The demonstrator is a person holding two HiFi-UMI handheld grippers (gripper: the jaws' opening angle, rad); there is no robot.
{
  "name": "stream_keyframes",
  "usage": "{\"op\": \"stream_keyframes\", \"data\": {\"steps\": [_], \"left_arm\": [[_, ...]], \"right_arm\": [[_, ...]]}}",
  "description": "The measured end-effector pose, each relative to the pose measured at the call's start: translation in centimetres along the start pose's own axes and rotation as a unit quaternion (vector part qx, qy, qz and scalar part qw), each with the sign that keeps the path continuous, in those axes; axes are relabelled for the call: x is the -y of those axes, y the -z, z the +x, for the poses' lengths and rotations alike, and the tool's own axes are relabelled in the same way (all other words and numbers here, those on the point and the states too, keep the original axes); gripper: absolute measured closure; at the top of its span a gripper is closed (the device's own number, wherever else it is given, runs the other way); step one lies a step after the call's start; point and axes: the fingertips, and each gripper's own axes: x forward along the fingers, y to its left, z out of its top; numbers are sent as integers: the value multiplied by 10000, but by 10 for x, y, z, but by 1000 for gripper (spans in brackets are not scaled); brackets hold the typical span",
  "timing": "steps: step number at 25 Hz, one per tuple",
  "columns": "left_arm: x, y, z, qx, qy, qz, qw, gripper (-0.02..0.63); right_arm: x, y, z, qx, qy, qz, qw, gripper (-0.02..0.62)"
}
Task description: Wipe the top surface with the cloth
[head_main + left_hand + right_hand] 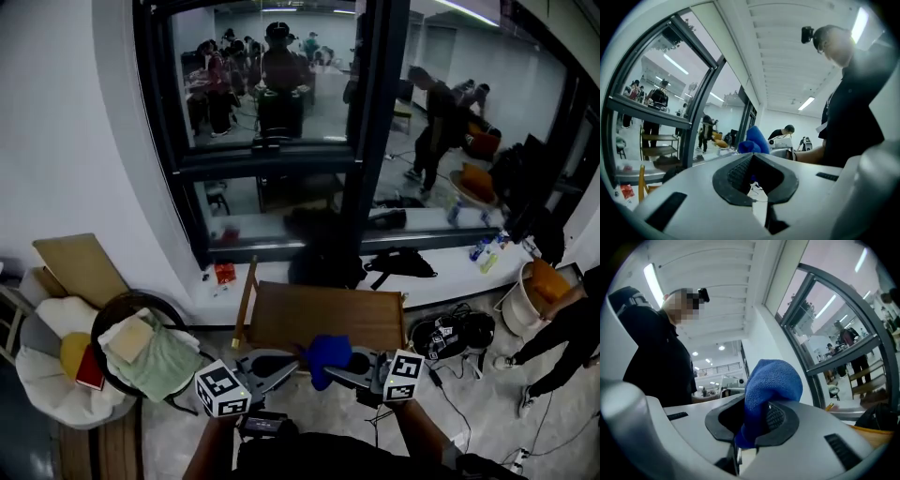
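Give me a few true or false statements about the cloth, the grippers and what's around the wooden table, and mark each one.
1. The right gripper is clamped on a blue cloth. True.
2. The cloth lies spread flat on the wooden table. False: it is bunched up in the jaws, held off the table.
3. A green blanket lies on the round seat to the left of the table. True.
4. Nobody shows in the window. False: several people show in the glass.
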Motion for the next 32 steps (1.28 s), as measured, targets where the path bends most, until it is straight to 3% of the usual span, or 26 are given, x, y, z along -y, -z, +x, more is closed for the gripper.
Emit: {"op": "stream_keyframes", "data": {"steps": [5, 10, 14, 18, 24, 27, 32], "left_arm": [[47, -4, 17, 295, 39, -229, 9993, 598], [104, 16, 44, 17, 215, -351, 9992, 597], [128, 44, 44, -280, 75, -575, 9979, 598], [142, 57, 49, -494, 119, -620, 9968, 597], [141, 39, 56, -475, 499, -360, 9970, 597], [137, 32, 48, -516, 664, -140, 9964, 597], [126, 38, 18, -434, 619, -247, 9968, 598]], "right_arm": [[-49, 10, -42, -266, -46, -255, 9993, 534], [-86, 42, -95, -239, 23, -196, 9995, 534], [-106, 56, -112, 108, -72, -4, 9999, 534], [-111, 55, -120, 250, -66, -111, 9996, 534], [-114, 32, -125, 328, 331, -309, 9984, 534], [-117, 24, -117, 293, 481, -411, 9976, 534], [-115, 21, -93, 287, 567, -338, 9974, 534]]}}
